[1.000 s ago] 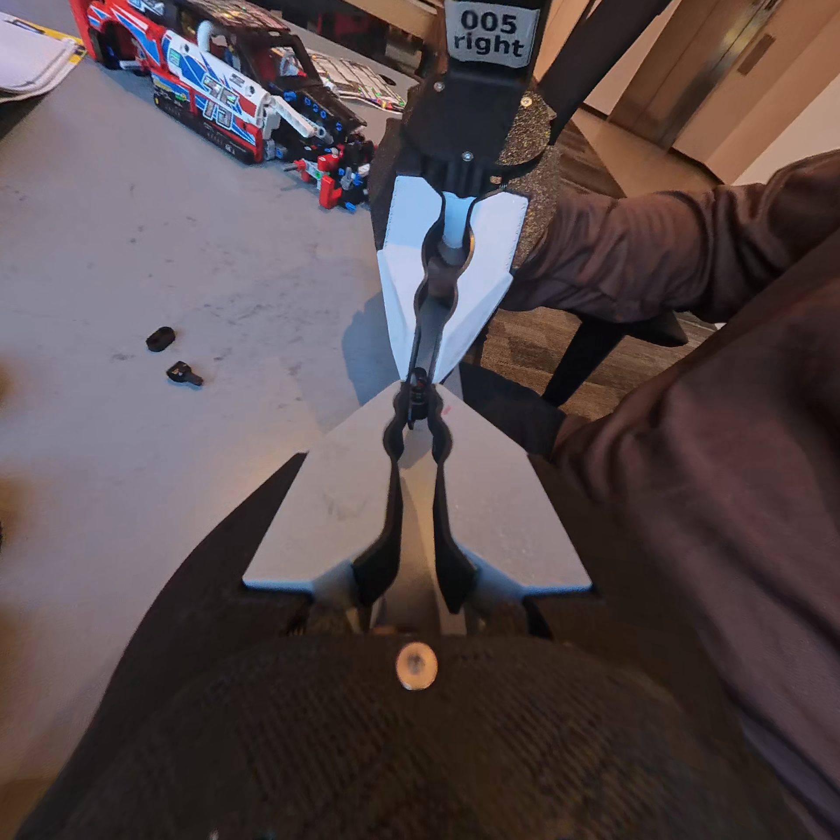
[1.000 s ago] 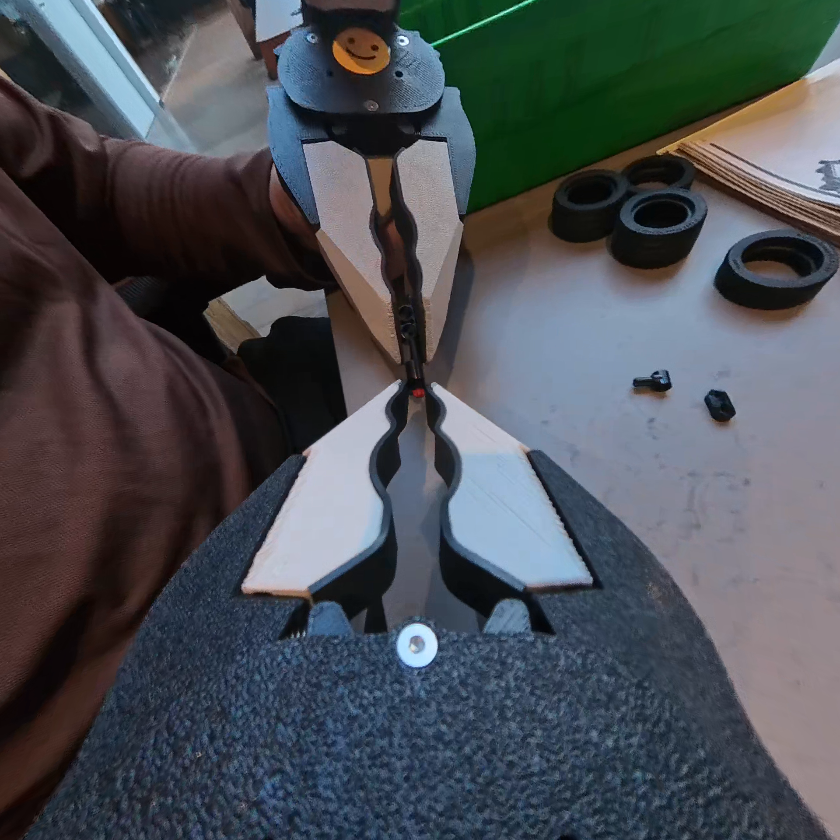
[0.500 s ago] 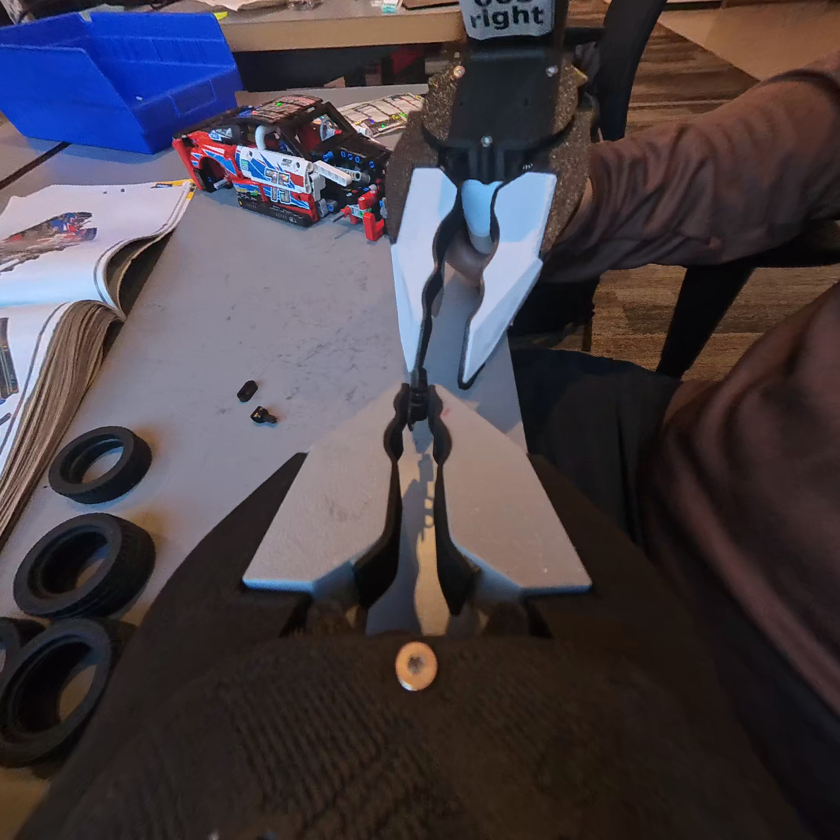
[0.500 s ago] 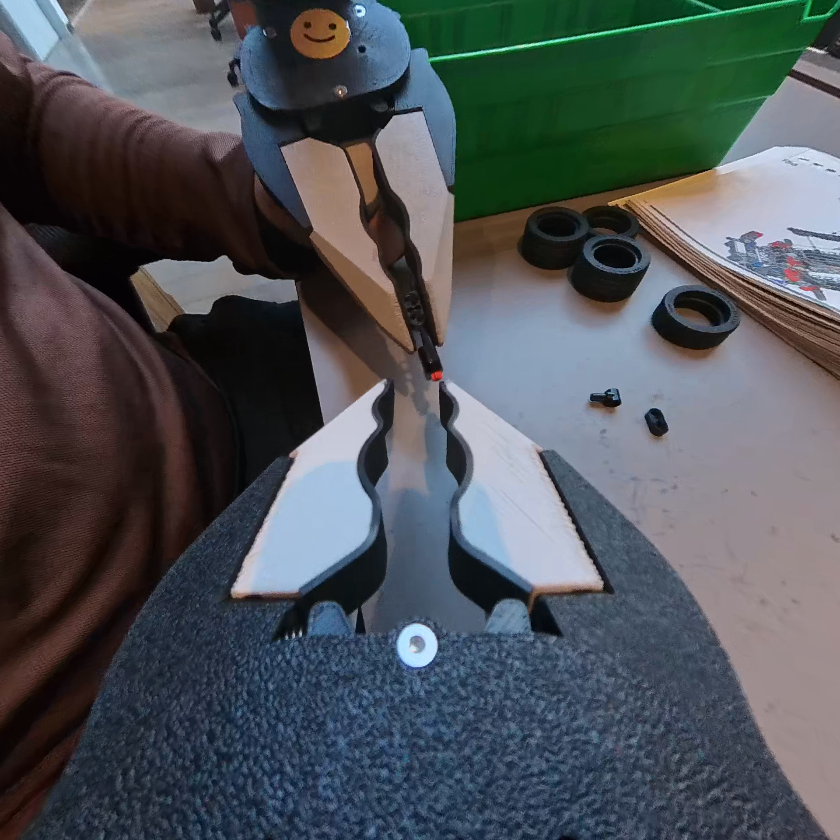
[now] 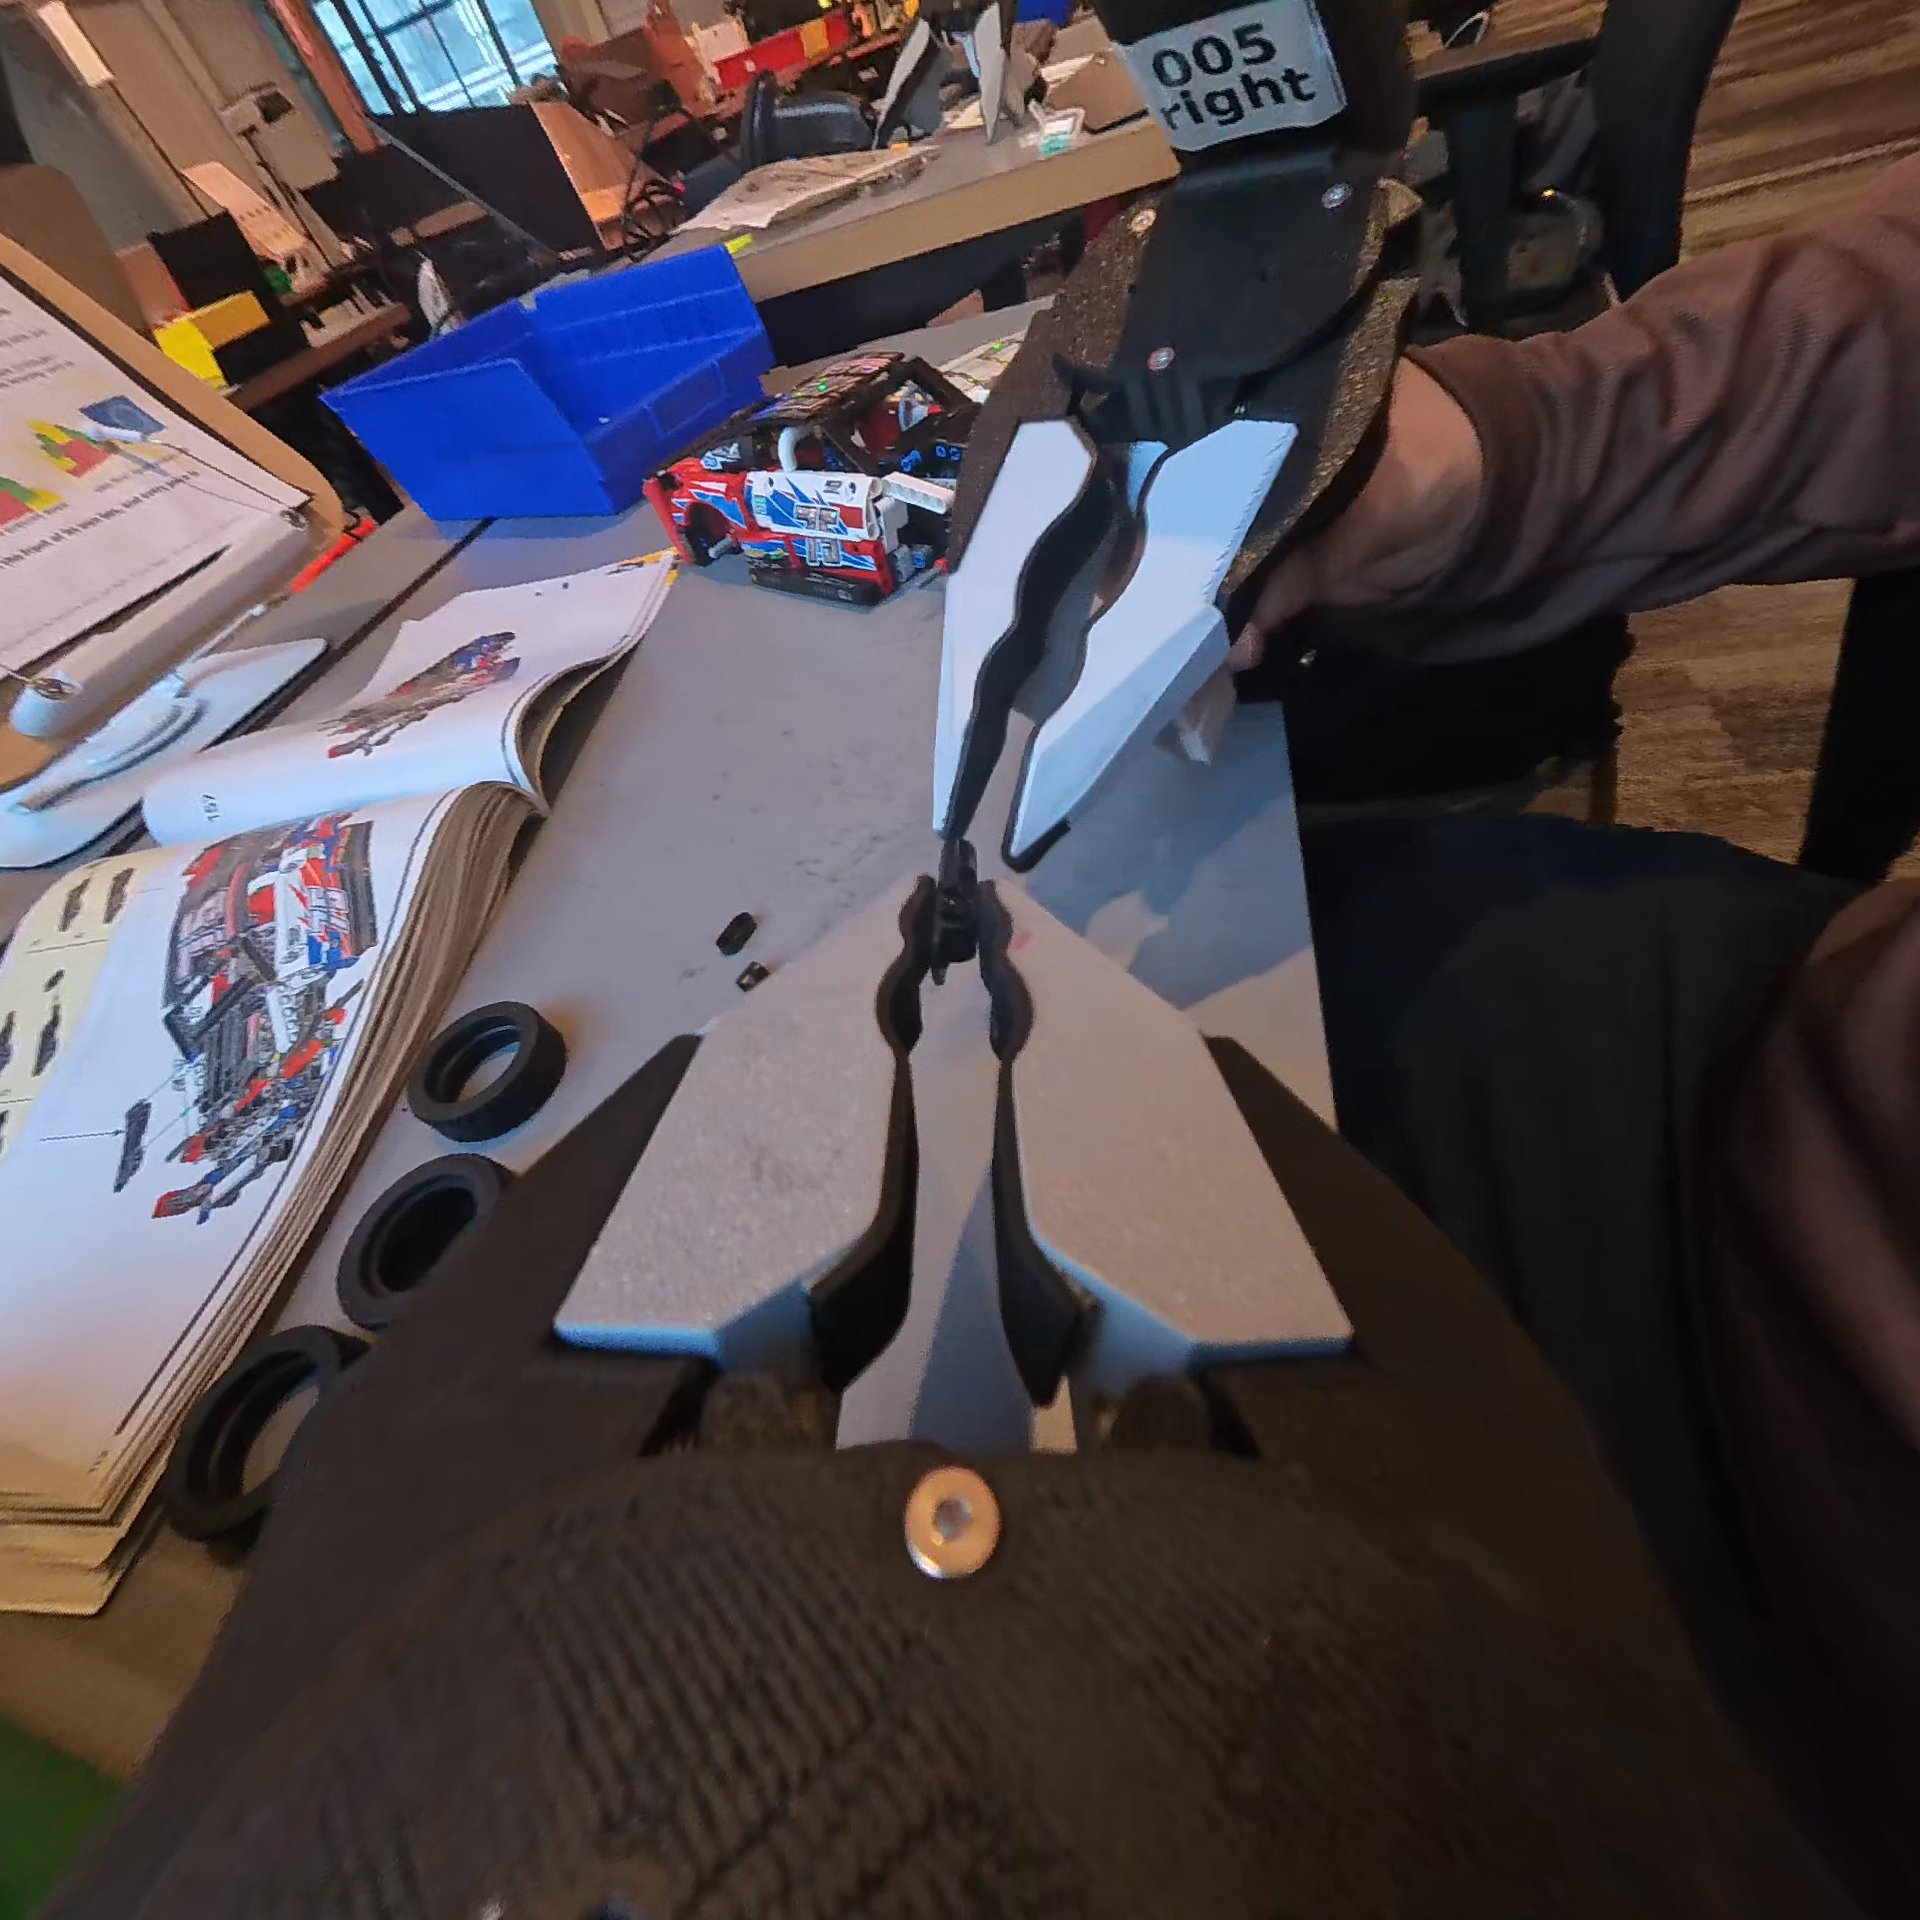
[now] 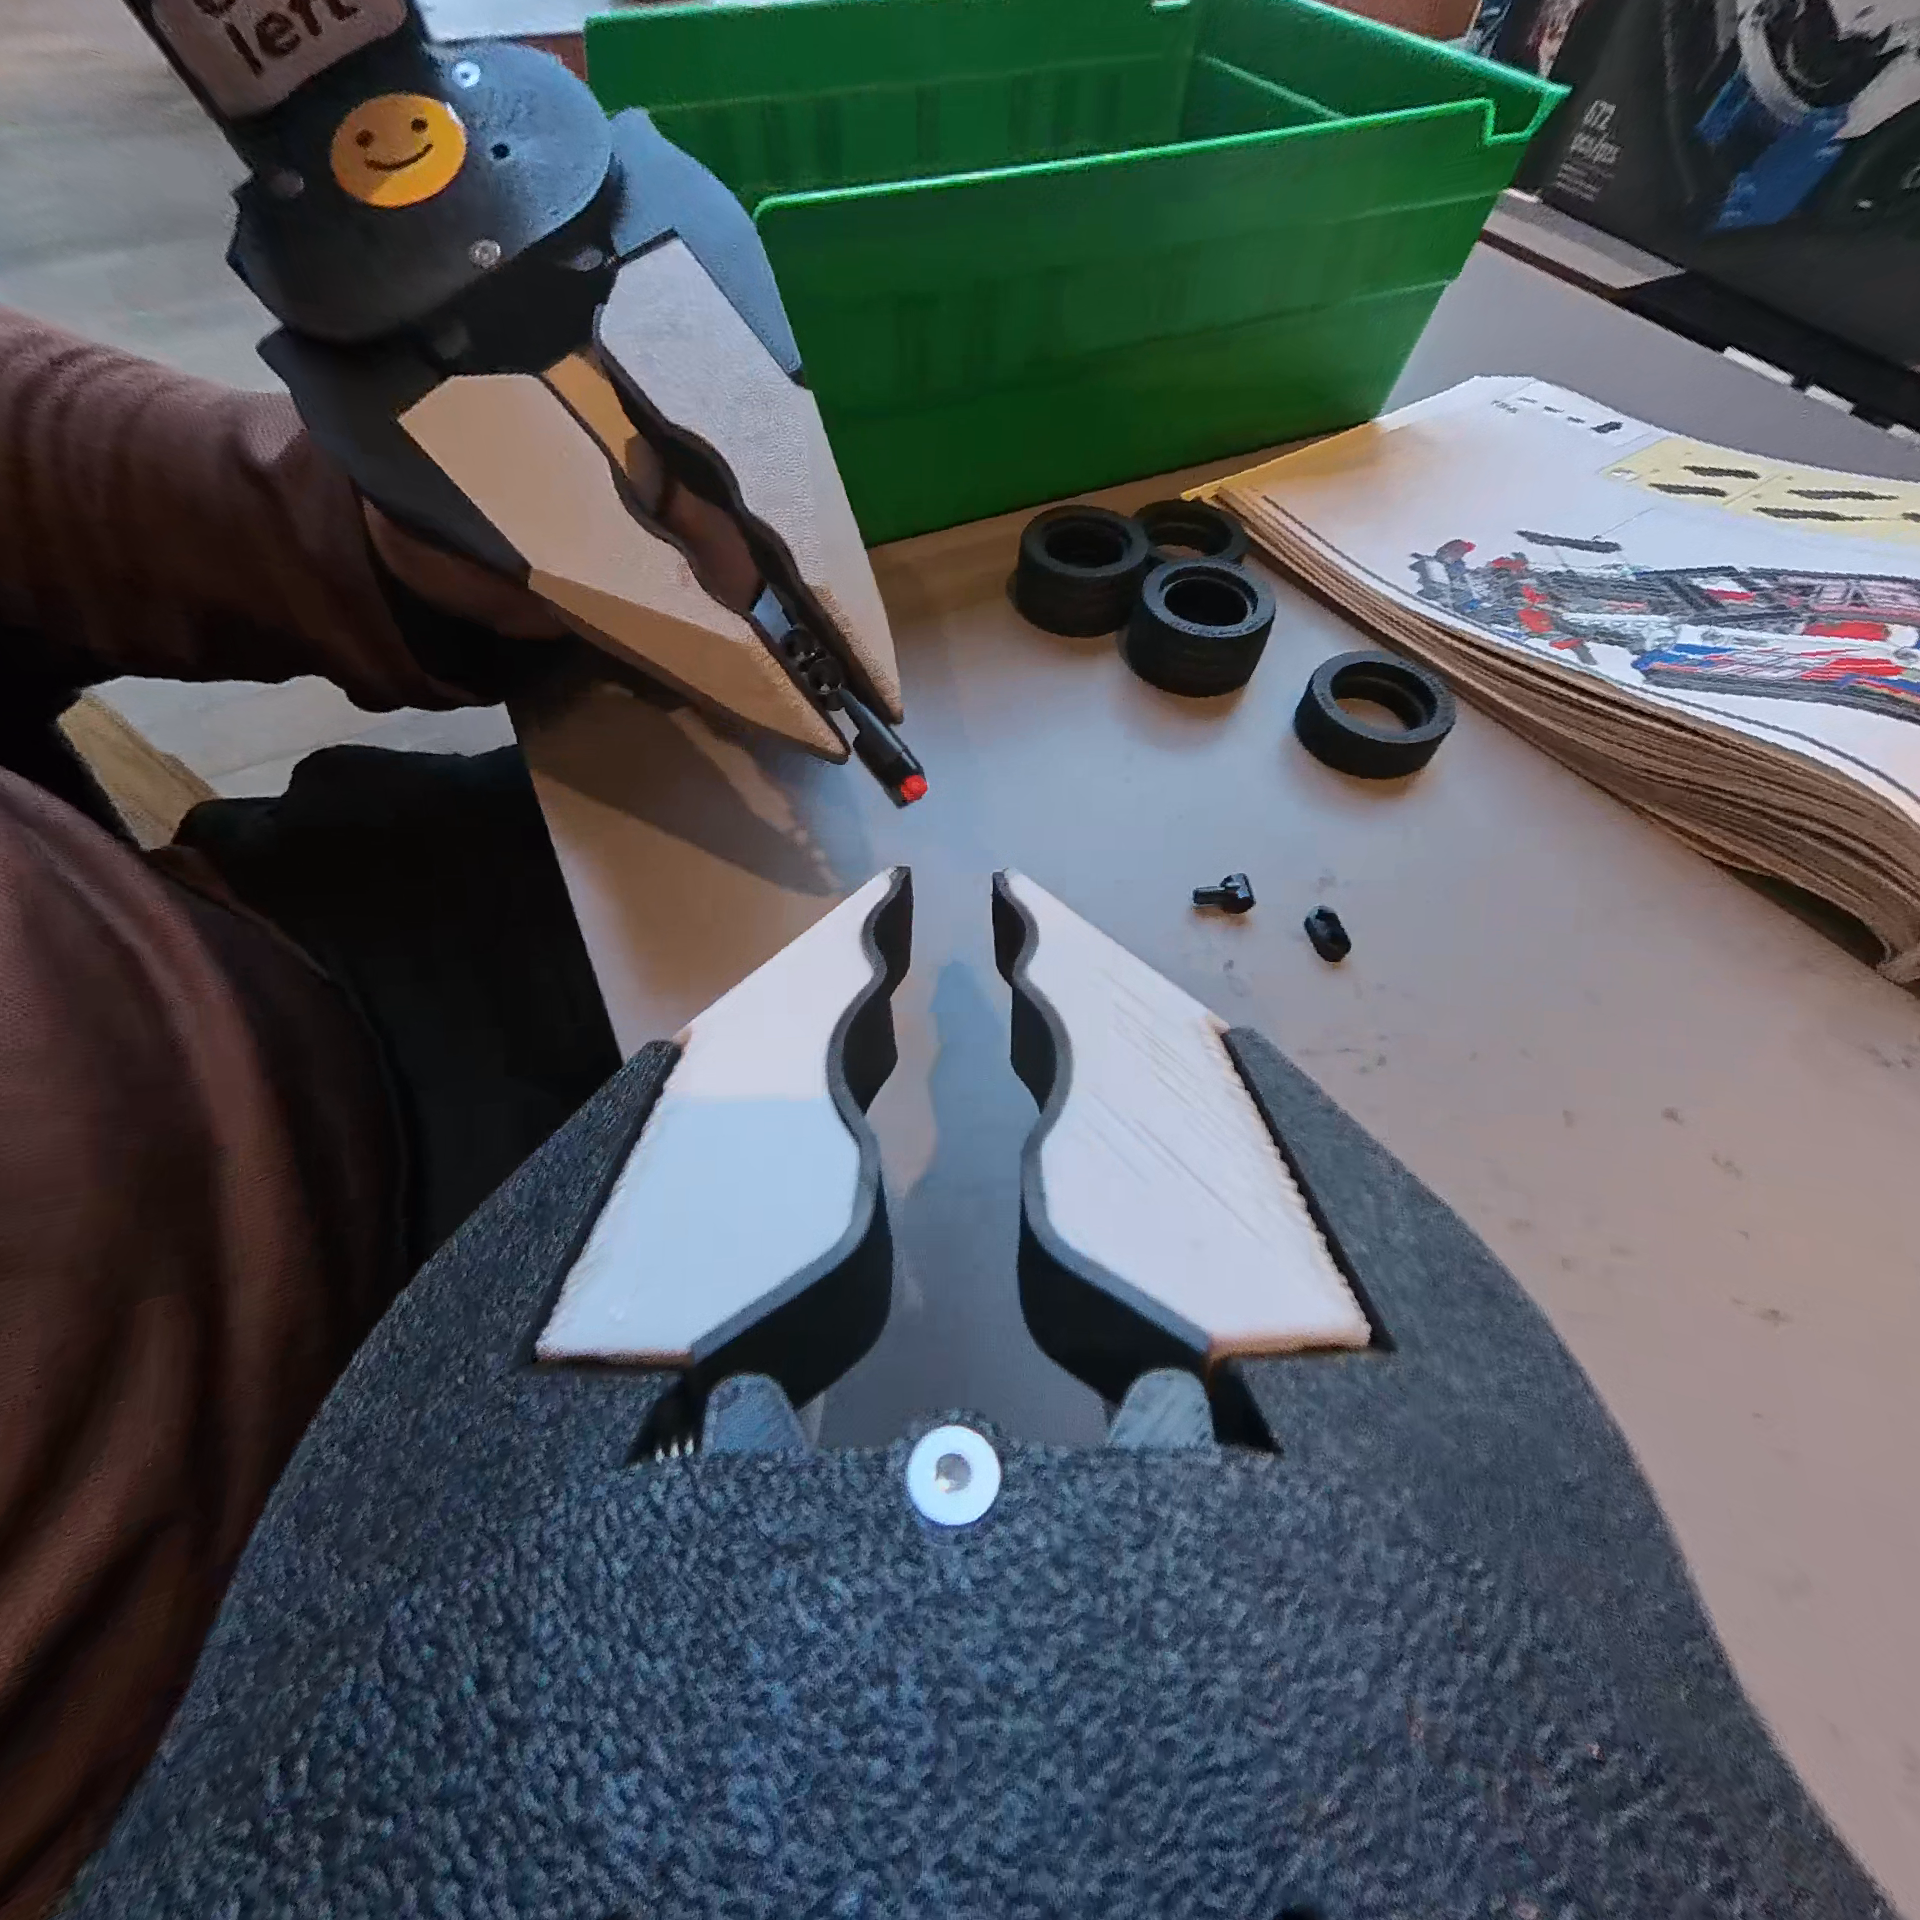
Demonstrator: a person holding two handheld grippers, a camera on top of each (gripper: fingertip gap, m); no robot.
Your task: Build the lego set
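The left gripper [image 5: 951,914] is clamped on a small black lego piece [image 5: 954,914] pinched at its fingertips; in the right wrist view the same piece [image 6: 868,738] sticks out past the tips and ends in a red tip [image 6: 911,789]. The right gripper [image 6: 951,894] stands with its fingers apart and nothing between them, just short of that red tip without touching it. Both hover over the near edge of a grey table [image 5: 727,748].

Just beyond and to the right of the right gripper's tips, two small black pins [image 6: 1226,894] lie on the table, close together. Farther out the same way sit four black tyres [image 6: 1374,714], three bunched and one apart. Beside them an open instruction book [image 6: 1662,623] lies flat. Behind the tyres stands a green bin [image 6: 1091,343].

In the left wrist view, well beyond the left gripper's tips and somewhat left, the red, white and blue lego car [image 5: 821,509] rests on the table, with a blue bin [image 5: 561,395] behind it.
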